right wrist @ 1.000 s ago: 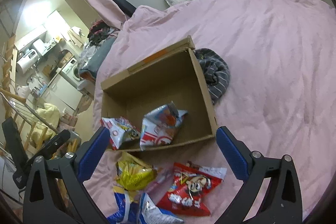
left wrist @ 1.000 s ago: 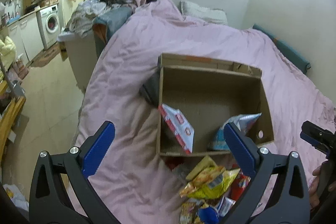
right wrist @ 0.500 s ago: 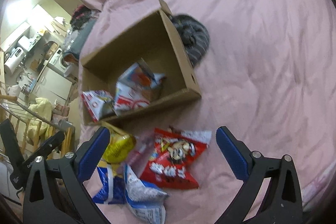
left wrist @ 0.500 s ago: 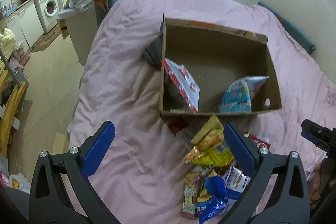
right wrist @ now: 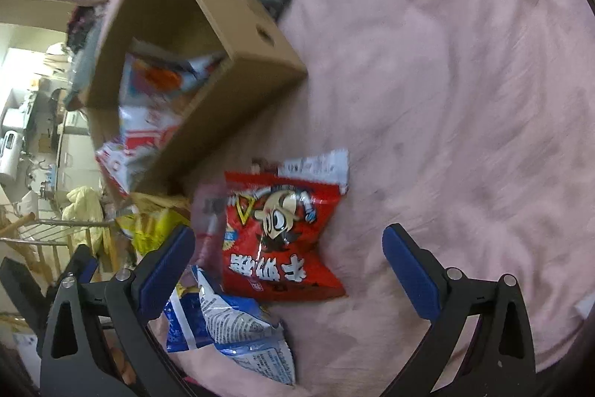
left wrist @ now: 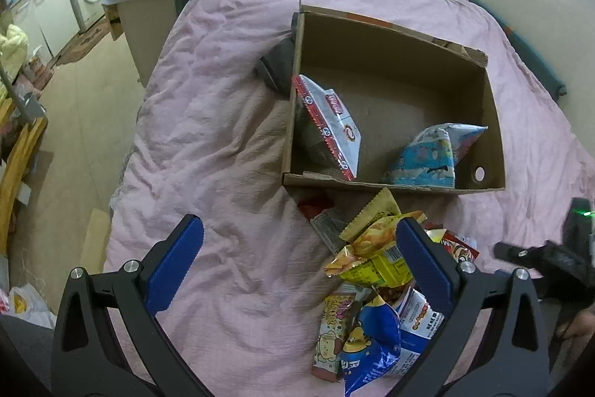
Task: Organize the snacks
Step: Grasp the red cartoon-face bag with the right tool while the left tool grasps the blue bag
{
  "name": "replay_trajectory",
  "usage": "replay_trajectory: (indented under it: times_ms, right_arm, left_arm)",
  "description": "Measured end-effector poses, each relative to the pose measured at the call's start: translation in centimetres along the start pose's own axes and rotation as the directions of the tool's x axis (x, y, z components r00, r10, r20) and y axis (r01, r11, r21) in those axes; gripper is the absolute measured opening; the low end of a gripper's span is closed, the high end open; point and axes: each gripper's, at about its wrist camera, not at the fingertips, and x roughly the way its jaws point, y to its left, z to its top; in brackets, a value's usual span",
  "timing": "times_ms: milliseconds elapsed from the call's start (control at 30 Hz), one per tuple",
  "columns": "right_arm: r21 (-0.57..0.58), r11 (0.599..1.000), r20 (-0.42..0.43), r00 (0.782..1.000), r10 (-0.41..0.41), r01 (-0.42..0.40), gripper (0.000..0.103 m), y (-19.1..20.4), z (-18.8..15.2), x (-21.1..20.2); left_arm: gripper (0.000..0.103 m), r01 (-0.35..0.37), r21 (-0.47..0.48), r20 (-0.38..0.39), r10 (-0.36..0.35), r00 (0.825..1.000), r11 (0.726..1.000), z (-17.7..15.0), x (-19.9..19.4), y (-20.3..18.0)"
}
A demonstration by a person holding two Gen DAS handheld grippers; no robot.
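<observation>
Both grippers have dropped toward the loose snack pile (left wrist: 375,289); the right gripper (right wrist: 288,248), jaws spread and empty, now probably targets the red packet (right wrist: 279,229).

Both wrist cams look down at bed; share box (left wrist: 394,121), snacks (right wrist: 282,229).

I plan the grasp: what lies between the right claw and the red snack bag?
Nothing: in the right wrist view the open right claw frames the red snack bag directly.

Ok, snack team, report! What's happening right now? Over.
Both grippers open, empty. Two bags in cardboard box. Red snack bag lies between right gripper fingers. Nothing blocking.
</observation>
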Motion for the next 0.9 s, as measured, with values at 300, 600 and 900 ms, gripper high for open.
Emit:
replay_trajectory:
  times_ms: [300, 600, 900]
  right_arm:
    - [-0.203, 0.958, -0.12, 0.966, -0.23, 0.203, 0.085, 4.5, -0.8, 6.8]
    - [-0.287, 0.932, -0.032, 0.97, -0.242, 0.223, 0.052, 5.1, -1.4, 4.4]
    - [-0.205, 0.955, 0.195, 0.965, -0.174, 0.213, 0.052, 2.7, -1.1, -3.6]
  left_arm:
    - [0.102, -0.001, -0.035, -0.043, -0.001, 0.999, 0.999, -0.1, 0.6, 1.1]
    - [0.102, 0.007, -0.034, -0.059, -0.009, 0.998, 0.999, -0.3, 1.0, 0.8]
    - [0.102, -0.001, -0.004, -0.081, 0.0, 0.997, 1.0, -0.7, 1.0, 0.6]
